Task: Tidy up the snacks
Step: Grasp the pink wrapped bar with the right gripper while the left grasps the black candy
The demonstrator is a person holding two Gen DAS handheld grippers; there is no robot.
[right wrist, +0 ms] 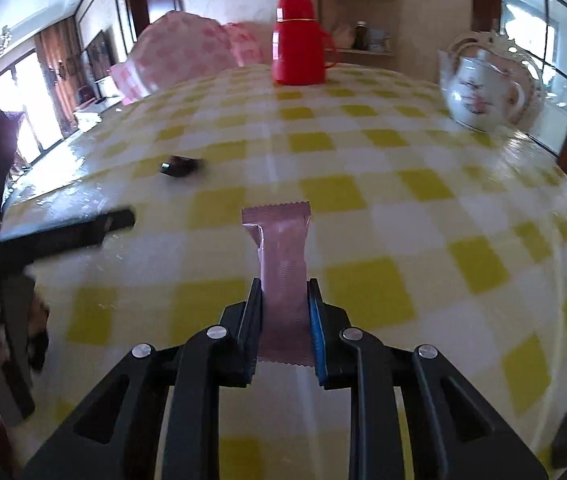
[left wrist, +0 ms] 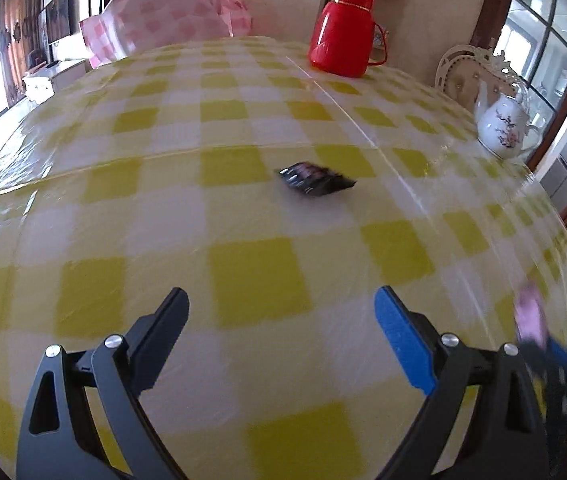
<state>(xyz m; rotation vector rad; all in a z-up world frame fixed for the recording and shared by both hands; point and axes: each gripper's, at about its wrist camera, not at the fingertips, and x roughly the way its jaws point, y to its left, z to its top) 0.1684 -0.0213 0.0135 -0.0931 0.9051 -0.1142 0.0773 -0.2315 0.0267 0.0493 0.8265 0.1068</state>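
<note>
the right gripper (right wrist: 284,286) has its fingers (right wrist: 252,312) pressed on a pink snack pack (right wrist: 281,256), one finger on each side. the pack is long and thin w/ zigzag ends. its far end sticks out past the fingers, above the bench (right wrist: 423,208). the same pink pack shows as a blur at the right edge of the left wrist view (left wrist: 529,316).

the left gripper (left wrist: 281,300) has its fingers (left wrist: 397,328) wide apart w/ nothing between them. one finger is black, the other has a blue pad. it is over the bench, and in the right wrist view it shows at the left side (right wrist: 63,236).

a small dark snack pack (left wrist: 315,178) lies flat on the bench, ahead of the left gripper and well apart from it. it is a bit blurry. in the right wrist view it is off to the left (right wrist: 181,166).

the bench has a yellow & white check cloth (left wrist: 251,268) w/ a shiny clear cover.

at the far edge stands a red thermos jug (left wrist: 343,30) w/ a cap on top. at the right edge sits a white teapot (left wrist: 503,126) w/ flowers painted on it. behind the teapot is a white chair back (left wrist: 459,68). past the far edge, left of the jug, is a pink & white check cloth (left wrist: 163,16), bunched up.
</note>
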